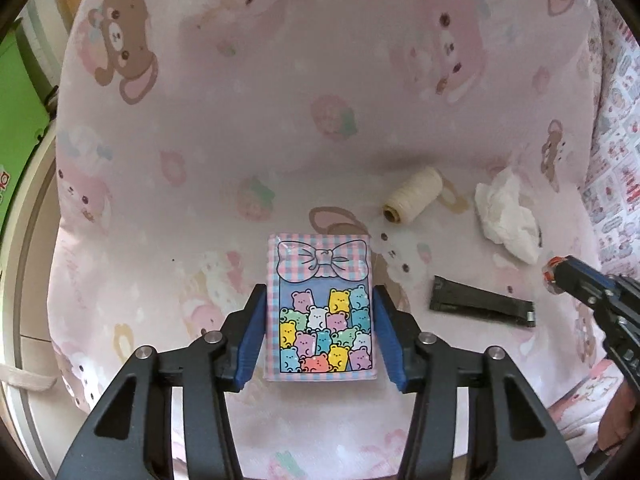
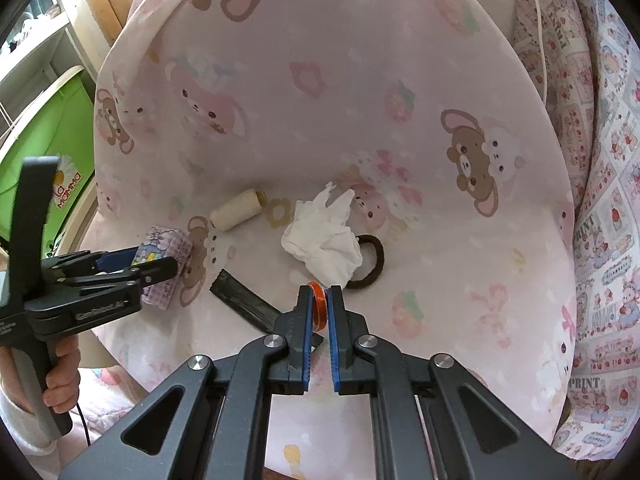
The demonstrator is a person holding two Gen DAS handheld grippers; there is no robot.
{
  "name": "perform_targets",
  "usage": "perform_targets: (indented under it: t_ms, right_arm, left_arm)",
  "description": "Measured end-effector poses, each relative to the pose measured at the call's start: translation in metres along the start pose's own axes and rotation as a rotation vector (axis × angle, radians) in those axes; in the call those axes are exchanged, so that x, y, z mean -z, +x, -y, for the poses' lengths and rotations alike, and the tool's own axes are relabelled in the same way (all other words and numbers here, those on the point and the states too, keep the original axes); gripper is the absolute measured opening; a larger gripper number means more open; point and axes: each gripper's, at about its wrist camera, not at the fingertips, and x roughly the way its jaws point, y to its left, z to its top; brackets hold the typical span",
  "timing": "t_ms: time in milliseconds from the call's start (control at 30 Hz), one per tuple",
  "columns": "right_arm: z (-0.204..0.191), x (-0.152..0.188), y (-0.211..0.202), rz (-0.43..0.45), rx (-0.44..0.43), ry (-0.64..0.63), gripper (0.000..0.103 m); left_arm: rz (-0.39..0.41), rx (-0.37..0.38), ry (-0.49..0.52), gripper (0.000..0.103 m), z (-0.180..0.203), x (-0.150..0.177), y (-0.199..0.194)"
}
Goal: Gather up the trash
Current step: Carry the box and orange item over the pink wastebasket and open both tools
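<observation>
Left claw (image 1: 320,300) clamps the gummy-bear packet (image 1: 322,308) — right claw (image 2: 319,294) pinches an orange ring (image 2: 318,304).

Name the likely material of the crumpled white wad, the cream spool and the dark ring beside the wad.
Crumpled white wad: probably tissue paper, matte, with soft irregular creases. Cream spool: wound thread or twine, fine ribbed windings. Dark ring: likely a fabric-covered elastic hair tie, dull surface.

- A pink sheet (image 1: 280,100) printed with brown bears, white rabbits and strawberries is spread over a soft, rounded surface.
- A second cloth (image 2: 600,208), patterned in small framed pictures, is seen along the right side.
- A green box (image 2: 52,152) with a daisy print is set at the left.
- White shelving (image 2: 44,52) is lit by soft daylight.
</observation>
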Motion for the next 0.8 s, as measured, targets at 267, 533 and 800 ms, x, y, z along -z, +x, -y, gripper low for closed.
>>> perform_targets:
  t_ms: [267, 533, 800]
  right_arm:
    - [-0.008, 0.006, -0.006, 0.009, -0.02, -0.035, 0.008]
    - [-0.029, 0.021, -0.025, 0.02, -0.082, -0.082, 0.008]
    - [-0.041, 0.052, -0.071, 0.06, -0.216, -0.097, 0.008]
  left_arm:
    - [0.103, 0.008, 0.03, 0.05, 0.011, 0.026, -0.049]
    - [0.21, -0.096, -0.003, 0.05, -0.014, 0.067, -0.077]
    - [0.175, -0.02, 0.024, 0.05, -0.011, 0.104, -0.085]
